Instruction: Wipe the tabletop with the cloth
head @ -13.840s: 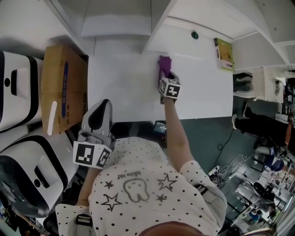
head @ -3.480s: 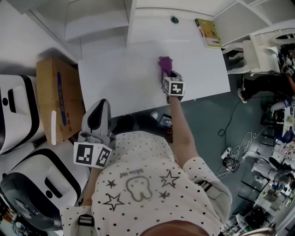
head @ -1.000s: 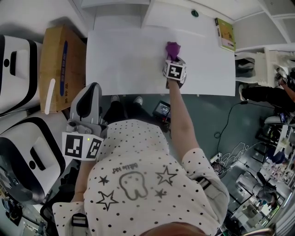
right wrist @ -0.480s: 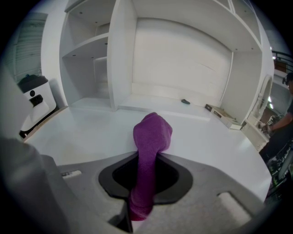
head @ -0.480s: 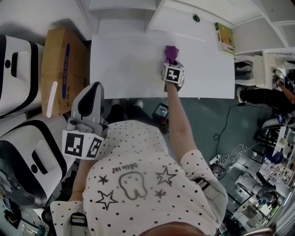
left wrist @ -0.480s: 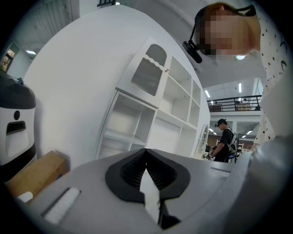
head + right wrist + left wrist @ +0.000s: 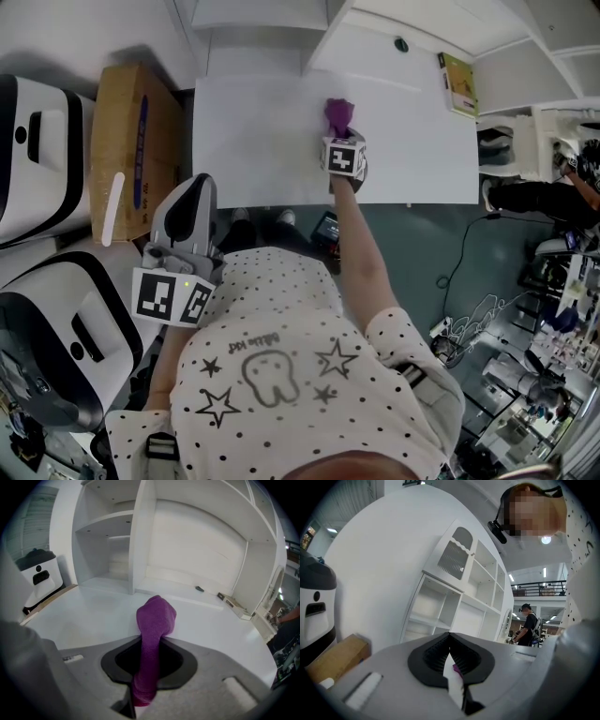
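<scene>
Pinching the purple cloth (image 7: 156, 616) tight, the right tongs (image 7: 339, 136) press it onto the white table (image 7: 253, 131), the bunched fabric poking out ahead of the tips and touching the surface. Beyond the cloth stand white shelves (image 7: 117, 531). The left tongs (image 7: 450, 639) hang closed on nothing, short of the table's near edge, well apart from the right pair, a cardboard box (image 7: 127, 141) near on their left.
</scene>
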### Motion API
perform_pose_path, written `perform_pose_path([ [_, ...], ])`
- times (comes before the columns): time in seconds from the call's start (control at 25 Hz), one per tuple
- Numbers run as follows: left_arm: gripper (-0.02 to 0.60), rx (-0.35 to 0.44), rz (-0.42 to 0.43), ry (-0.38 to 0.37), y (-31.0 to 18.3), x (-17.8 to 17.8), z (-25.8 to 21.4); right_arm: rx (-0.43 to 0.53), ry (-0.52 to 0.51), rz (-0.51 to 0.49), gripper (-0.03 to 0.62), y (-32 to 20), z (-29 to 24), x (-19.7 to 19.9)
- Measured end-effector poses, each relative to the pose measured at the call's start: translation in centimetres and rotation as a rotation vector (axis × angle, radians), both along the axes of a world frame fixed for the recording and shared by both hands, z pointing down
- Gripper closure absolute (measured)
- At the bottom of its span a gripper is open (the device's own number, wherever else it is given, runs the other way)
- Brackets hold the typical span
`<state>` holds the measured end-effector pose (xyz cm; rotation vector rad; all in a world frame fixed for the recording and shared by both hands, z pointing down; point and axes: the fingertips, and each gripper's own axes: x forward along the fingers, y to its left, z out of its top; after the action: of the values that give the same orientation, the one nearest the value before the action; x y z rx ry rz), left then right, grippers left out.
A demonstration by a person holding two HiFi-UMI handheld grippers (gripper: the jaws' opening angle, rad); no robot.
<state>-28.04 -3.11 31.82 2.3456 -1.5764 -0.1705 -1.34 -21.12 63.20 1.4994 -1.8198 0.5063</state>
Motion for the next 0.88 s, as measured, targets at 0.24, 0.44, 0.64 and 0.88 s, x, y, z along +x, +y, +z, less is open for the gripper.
perform_pose_path([
  [0.24, 0.586, -0.007, 0.024, 0.006, 0.3, -0.6, 0.4, -0.008, 0.008, -0.005, 0.533, 0.0, 0.3, -1.1],
  [0.44, 0.586, -0.009, 0.034, 0.012, 0.5, -1.3, 0.6, -0.013, 0.008, -0.007, 0.533, 0.1, 0.3, -1.7],
  [0.64, 0.586, -0.020, 0.022, 0.018, 0.9, -2.0, 0.9, -0.019, 0.028, -0.042, 0.533, 0.3, 0.2, -2.8],
  [0.88, 0.586, -0.016, 0.015, 0.024, 1.4, -2.7, 0.9, -0.018, -0.017, -0.044, 0.533, 0.6, 0.1, -4.3],
])
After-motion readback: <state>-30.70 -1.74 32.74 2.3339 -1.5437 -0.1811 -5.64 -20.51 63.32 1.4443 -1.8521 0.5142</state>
